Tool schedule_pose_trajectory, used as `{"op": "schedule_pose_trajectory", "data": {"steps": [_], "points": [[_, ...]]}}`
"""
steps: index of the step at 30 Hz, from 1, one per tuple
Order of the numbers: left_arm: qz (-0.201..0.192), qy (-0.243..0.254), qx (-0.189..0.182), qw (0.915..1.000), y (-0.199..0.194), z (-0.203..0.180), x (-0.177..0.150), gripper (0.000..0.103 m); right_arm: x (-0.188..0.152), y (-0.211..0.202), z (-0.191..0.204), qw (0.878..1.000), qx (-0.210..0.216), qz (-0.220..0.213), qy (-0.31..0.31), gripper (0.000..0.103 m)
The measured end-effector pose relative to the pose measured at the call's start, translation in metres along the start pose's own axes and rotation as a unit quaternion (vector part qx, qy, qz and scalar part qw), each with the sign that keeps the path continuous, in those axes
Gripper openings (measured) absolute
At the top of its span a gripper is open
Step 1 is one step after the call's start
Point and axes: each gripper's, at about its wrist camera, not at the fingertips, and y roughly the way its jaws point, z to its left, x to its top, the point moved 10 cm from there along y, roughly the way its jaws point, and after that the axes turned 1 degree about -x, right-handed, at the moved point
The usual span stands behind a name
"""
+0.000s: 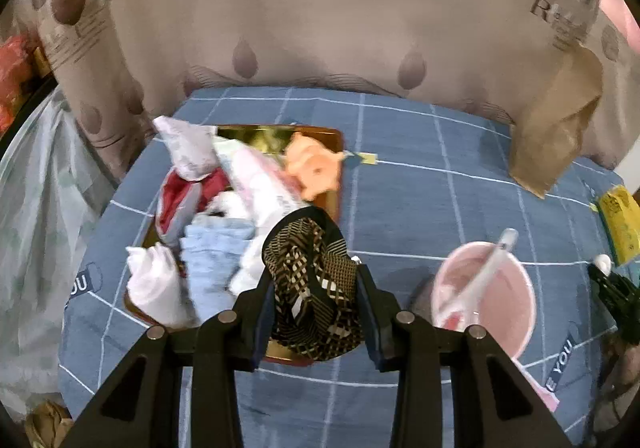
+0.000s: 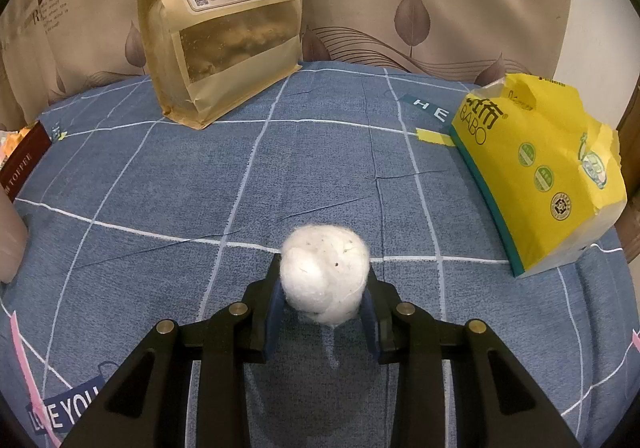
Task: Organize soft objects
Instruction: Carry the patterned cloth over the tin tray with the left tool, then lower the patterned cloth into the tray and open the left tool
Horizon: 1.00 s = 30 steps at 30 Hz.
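In the left wrist view my left gripper [image 1: 316, 288] is shut on a black-and-gold patterned cloth [image 1: 312, 288], held over the near edge of a gold tray [image 1: 332, 204]. The tray holds a pile of soft things: white cloths [image 1: 154, 288], a light blue cloth [image 1: 212, 268], a red-and-grey cloth [image 1: 188, 196] and an orange plush toy [image 1: 314, 168]. In the right wrist view my right gripper [image 2: 324, 288] is shut on a white cotton ball [image 2: 324, 272], held just above the blue checked bedsheet [image 2: 160, 176].
A pink cup [image 1: 488, 296] with a white tube in it stands right of the tray. A brown paper food bag [image 2: 224, 24] leans on the curtain at the back. A yellow tissue pack [image 2: 544, 172] lies at the right. The dark red tray edge [image 2: 22, 164] is at the left.
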Motion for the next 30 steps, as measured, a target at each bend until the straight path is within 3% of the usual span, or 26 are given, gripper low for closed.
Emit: {"op": "schedule_pose_trajectory", "data": {"steps": [24, 30], "points": [[0.019, -0.050, 0.054, 0.9971, 0.037, 0.084, -0.020, 0.038, 0.000, -0.002, 0.000, 1.000, -0.008, 0.000, -0.007, 0.033], [0.011, -0.060, 0.048, 0.9969, 0.039, 0.092, -0.022, 0.043, 0.000, -0.002, 0.000, 1.000, -0.011, 0.000, -0.009, 0.033]]}}
